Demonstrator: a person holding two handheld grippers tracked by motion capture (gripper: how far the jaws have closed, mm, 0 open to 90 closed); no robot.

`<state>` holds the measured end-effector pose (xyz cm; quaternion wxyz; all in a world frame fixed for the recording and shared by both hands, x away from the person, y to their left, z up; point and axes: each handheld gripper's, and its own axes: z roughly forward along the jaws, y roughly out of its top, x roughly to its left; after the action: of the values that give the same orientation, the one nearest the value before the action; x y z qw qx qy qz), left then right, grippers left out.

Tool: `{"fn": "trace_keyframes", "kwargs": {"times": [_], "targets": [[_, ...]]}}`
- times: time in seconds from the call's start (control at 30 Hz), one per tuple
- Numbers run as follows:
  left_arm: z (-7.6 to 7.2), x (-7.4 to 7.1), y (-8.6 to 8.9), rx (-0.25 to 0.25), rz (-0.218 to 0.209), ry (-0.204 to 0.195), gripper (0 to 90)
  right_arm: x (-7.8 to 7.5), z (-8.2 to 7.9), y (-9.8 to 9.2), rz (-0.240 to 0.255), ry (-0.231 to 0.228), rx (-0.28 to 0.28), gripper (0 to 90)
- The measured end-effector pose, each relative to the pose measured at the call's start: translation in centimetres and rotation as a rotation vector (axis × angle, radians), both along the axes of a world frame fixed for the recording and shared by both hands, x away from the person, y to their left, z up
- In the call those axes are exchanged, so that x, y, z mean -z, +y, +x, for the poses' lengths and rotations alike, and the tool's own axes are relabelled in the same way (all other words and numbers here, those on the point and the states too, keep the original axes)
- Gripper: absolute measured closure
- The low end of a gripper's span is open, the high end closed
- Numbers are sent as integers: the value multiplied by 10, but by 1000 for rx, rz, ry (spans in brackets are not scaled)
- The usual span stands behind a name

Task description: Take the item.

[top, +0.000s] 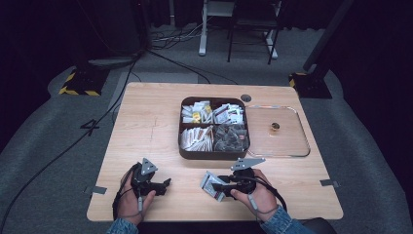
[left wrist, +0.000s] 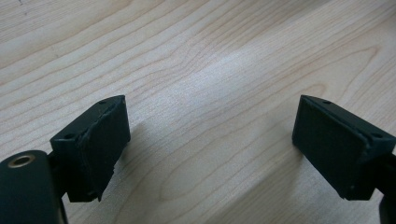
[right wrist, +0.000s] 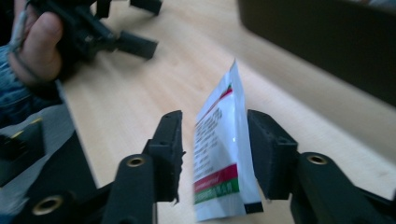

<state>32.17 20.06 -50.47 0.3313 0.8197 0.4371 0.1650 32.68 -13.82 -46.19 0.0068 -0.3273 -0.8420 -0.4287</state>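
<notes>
High view sets the wooden table (top: 146, 122) under a dark compartment box (top: 214, 153) of packets too small to read, with a clear tray (top: 297, 146) touching its far side. Nearer the person than the box, the right gripper (top: 217, 186) hides part of a white sachet (top: 210, 184). Right gripper view shows the jaws parted, the blurred sachet (right wrist: 222, 154) loose between them. The left gripper (left wrist: 210, 144) gapes wide over bare wood

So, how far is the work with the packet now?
Done: the clear lid lies off beside the divided box, which holds many sachets. In hand: one packet stands between the right gripper's parted jaws near the table's front edge. Left: apparently placing it; the left gripper is open.
</notes>
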Motion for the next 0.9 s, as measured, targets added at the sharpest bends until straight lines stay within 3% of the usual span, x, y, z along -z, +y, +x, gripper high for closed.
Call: {"fn": "trace_keyframes", "kwargs": {"times": [0.1,0.2,0.4,0.63,0.9], "targets": [[0,0,0,0,0,0,116,-2,4,-5,2,-63,33,530],[0,0,0,0,0,0,117,-5,7,-10,9,-86,51,526],[0,0,0,-2,0,2,117,-11,10,-15,28,-94,44,516],[0,0,0,1,0,0,116,-35,14,-33,45,-141,16,479],[0,0,0,-3,-1,3,117,-49,23,-71,22,-178,95,447]]}}
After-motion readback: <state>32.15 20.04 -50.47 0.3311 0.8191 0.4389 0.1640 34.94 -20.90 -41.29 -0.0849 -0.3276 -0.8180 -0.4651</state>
